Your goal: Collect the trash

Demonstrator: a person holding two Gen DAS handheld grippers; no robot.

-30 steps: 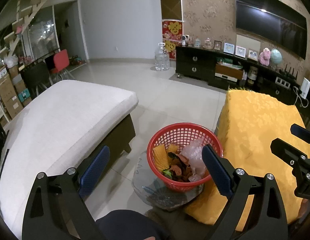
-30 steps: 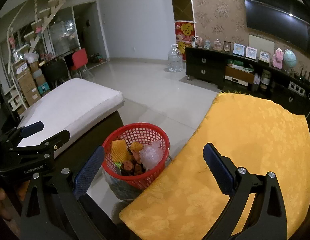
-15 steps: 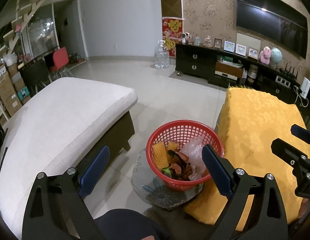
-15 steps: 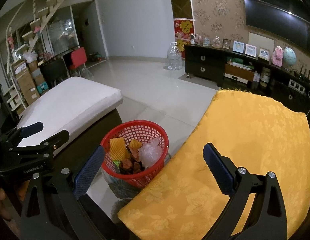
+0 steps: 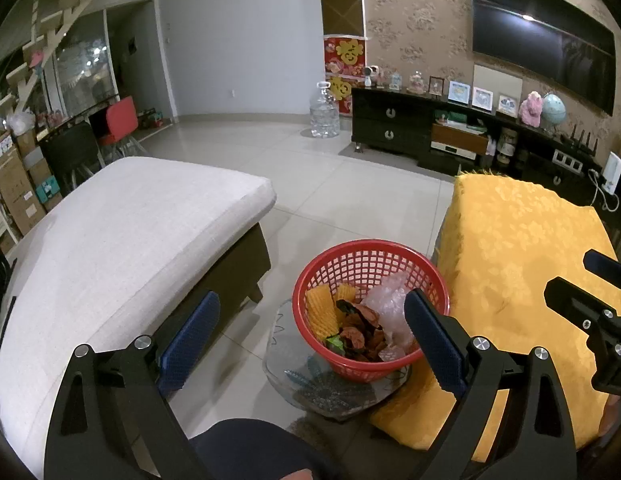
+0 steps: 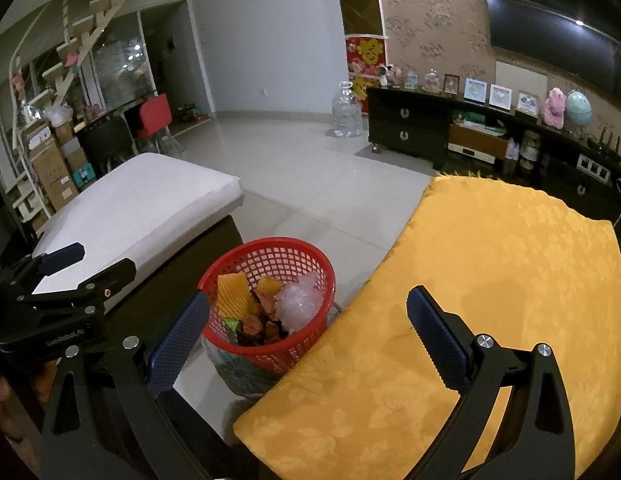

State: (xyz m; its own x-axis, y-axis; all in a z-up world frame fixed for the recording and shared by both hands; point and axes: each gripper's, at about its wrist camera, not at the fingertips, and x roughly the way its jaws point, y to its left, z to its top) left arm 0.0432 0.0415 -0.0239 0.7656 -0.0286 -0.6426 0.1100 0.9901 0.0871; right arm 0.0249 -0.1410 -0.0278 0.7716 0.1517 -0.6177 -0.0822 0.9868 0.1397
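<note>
Left gripper [image 5: 310,332] and right gripper [image 6: 308,334] both spread wide, empty; red basket [image 5: 430,272] holds trash beside yellow-covered table [image 6: 490,280].

Red basket [image 5: 370,256]: plastic lattice, slightly glossy. Inside: yellow foam netting [image 5: 320,312], ridged; crinkled clear plastic wrap [image 5: 386,304], shiny. Beneath the basket, a glass bowl [image 5: 310,380], transparent and patterned. Yellow cloth [image 6: 490,280]: woven floral damask with a soft sheen. White cushion [image 5: 122,232]: matt, coarse-weave fabric. Floor [image 5: 330,172]: polished tile, reflective. Left gripper [image 5: 310,336] and right gripper [image 6: 308,334]: matt black frames, bright metal bolts, blue textured rubber-like pads.
</note>
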